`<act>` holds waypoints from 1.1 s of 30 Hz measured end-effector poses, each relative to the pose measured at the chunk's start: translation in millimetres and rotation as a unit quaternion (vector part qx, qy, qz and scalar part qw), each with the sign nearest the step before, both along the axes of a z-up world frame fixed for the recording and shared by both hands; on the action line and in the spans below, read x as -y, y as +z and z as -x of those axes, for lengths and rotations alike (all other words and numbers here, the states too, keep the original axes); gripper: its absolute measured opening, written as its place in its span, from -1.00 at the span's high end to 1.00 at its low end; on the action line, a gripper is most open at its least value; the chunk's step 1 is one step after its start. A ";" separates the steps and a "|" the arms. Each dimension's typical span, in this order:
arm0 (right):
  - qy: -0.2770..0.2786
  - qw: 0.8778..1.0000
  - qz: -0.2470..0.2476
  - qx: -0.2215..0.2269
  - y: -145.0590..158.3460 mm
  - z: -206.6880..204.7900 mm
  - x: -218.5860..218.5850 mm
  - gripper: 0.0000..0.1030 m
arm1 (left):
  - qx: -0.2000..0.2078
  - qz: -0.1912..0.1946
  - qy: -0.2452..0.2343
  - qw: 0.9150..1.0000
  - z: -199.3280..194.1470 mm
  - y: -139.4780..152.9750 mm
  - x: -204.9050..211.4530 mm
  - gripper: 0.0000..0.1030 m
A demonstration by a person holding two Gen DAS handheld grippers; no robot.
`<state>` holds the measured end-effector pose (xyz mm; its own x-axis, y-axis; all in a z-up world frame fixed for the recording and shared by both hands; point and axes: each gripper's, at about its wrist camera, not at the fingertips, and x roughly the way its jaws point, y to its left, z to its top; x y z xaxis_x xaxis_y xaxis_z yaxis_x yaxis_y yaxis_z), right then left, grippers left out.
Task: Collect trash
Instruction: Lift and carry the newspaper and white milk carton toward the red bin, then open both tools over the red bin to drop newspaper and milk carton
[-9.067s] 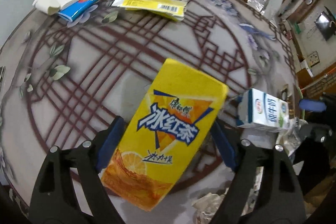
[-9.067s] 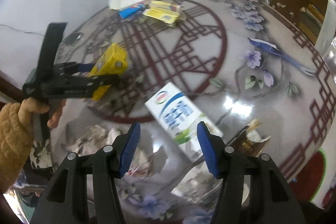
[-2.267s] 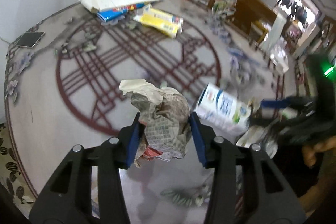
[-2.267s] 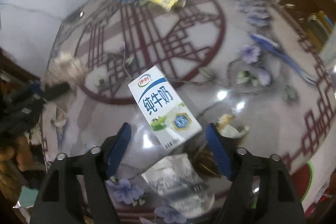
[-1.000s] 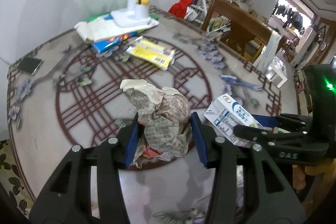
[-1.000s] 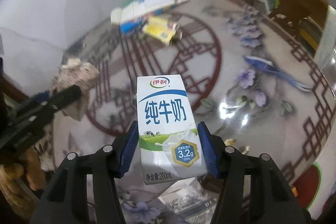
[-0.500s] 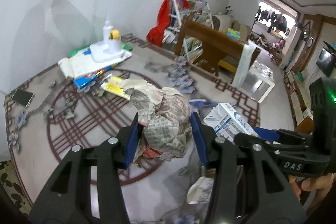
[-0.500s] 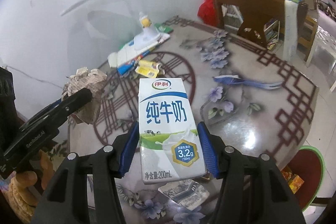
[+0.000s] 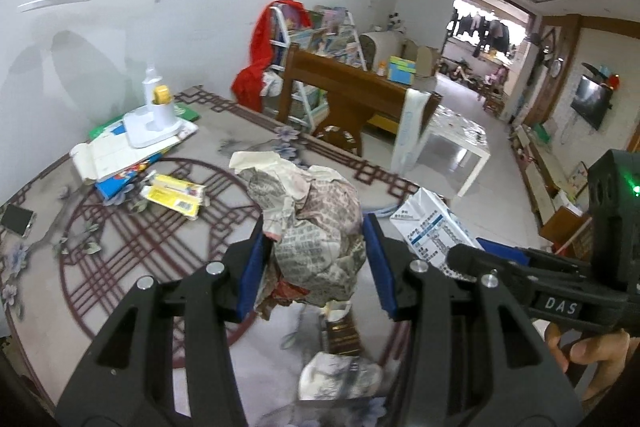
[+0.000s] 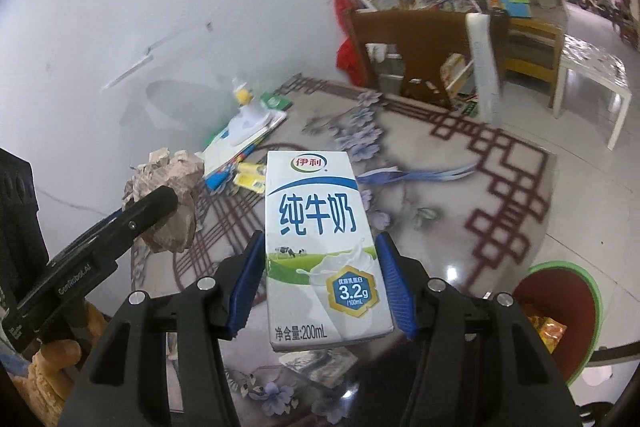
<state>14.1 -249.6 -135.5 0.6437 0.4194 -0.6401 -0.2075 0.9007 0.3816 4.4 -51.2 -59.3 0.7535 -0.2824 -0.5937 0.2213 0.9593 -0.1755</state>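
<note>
The left gripper [image 9: 314, 267] is clamped on a crumpled newspaper ball [image 9: 312, 227], its blue pads pressed against both sides, holding it above the patterned round table [image 9: 120, 267]. Just to its right, the right gripper [image 10: 322, 281] grasps a white milk carton [image 10: 320, 247] upright between its pads, also lifted clear of the table. More crumpled paper [image 9: 340, 375] lies on the table's near edge. At the far left sit a white desk lamp [image 9: 154, 115] on a stack of books [image 9: 120, 155] and a yellow packet [image 9: 176, 195]. A green-rimmed bin [image 10: 560, 315] stands on the floor to the right.
</note>
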 end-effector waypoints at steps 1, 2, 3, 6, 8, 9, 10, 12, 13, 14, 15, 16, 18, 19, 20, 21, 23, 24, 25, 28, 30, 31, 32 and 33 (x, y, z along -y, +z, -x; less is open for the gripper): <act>-0.005 1.000 -0.002 0.001 0.6 1.4 5.1 -0.06 | -0.002 0.002 -0.008 1.000 -0.1 -0.8 5.8 0.12; -0.013 1.000 -0.004 0.002 1.0 4.0 11.2 -0.06 | -0.005 0.004 -0.015 1.000 0.0 -1.7 10.4 0.12; -0.021 1.000 -0.006 0.002 0.9 6.5 17.4 -0.06 | -0.009 0.005 -0.026 1.000 -0.7 -3.4 17.7 0.12; -0.043 0.999 -0.011 0.000 -0.8 12.7 33.4 -0.06 | -0.018 0.007 -0.049 0.999 -1.1 -6.9 35.0 0.12; -0.060 0.998 -0.015 -0.002 -2.7 17.8 47.5 -0.06 | -0.023 0.009 -0.066 0.998 -1.2 -8.4 48.8 0.12; -0.066 0.998 -0.016 -0.003 -3.8 19.9 52.6 -0.06 | -0.026 0.009 -0.077 0.997 -1.4 -9.4 57.6 0.12; -0.077 0.997 -0.019 -0.004 -5.1 23.2 60.9 -0.06 | -0.028 0.009 -0.085 0.996 0.5 -10.6 64.5 0.12; -0.093 0.995 -0.024 -0.008 -8.4 28.0 73.5 -0.06 | -0.031 0.008 -0.100 0.995 0.5 -13.1 77.6 0.12; -0.107 0.994 -0.029 -0.012 -11.3 31.3 83.4 -0.06 | -0.034 0.006 -0.109 0.993 -0.3 -15.3 86.1 0.12; -0.116 0.993 -0.033 -0.014 -13.1 33.7 90.0 -0.06 | -0.039 0.006 -0.118 0.992 -1.6 -18.0 92.3 0.12; -0.127 0.991 -0.036 -0.017 -15.7 36.6 97.9 -0.06 | -0.045 0.008 -0.128 0.991 -3.0 -20.7 100.9 0.12; -0.139 0.989 -0.039 -0.020 -18.4 39.8 105.6 -0.06 | -0.051 0.010 -0.135 0.989 -4.3 -22.9 107.8 0.12; -0.168 0.984 -0.047 -0.031 -26.2 47.3 125.8 -0.06 | -0.061 0.011 -0.151 0.987 -7.9 -26.3 122.5 0.12; -0.182 0.981 -0.051 -0.036 -30.2 51.2 135.6 -0.06 | -0.065 0.010 -0.158 0.985 -9.5 -27.9 128.1 0.12; -0.191 0.979 -0.055 -0.040 -33.0 54.0 142.4 -0.06 | -0.069 0.008 -0.166 0.984 -9.9 -29.6 136.0 0.12; -0.204 0.976 -0.059 -0.044 -36.8 58.7 151.9 -0.06 | -0.074 0.008 -0.176 0.982 -11.1 -31.9 146.0 0.12; -0.227 0.971 -0.063 -0.051 -42.6 67.1 166.1 -0.06 | -0.083 0.008 -0.192 0.978 -11.1 -36.2 160.4 0.12; -0.239 0.967 -0.064 -0.055 -46.0 71.9 174.0 -0.06 | -0.087 0.008 -0.199 0.976 -12.3 -38.1 166.1 0.12; -0.251 0.964 -0.066 -0.059 -49.5 76.5 181.3 -0.06 | -0.092 0.006 -0.210 0.973 -12.2 -41.3 176.1 0.12; -0.279 0.955 -0.072 -0.069 -57.5 86.7 198.8 -0.06 | -0.109 0.001 -0.236 0.966 -12.3 -51.8 202.1 0.12; -0.297 0.949 -0.074 -0.075 -63.2 93.7 211.3 -0.06 | -0.121 -0.005 -0.250 0.961 -13.2 -58.3 217.4 0.11; -0.302 0.947 -0.074 -0.077 -64.8 95.4 214.4 -0.06 | -0.128 -0.008 -0.258 0.958 -13.0 -62.4 227.5 0.11; -0.310 0.945 -0.074 -0.080 -67.5 97.9 219.8 -0.06 | -0.131 -0.009 -0.262 0.956 -13.2 -63.7 232.3 0.11; -0.315 0.942 -0.075 -0.083 -69.8 99.9 224.5 -0.06 | -0.133 -0.010 -0.267 0.954 -12.4 -65.3 237.5 0.11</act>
<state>-85.9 -474.1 -205.3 0.6917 0.0800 -0.7178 0.4246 0.7589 0.4937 16.8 -288.7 -124.6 0.3259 -0.5704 -0.7539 0.6303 0.7254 -0.2764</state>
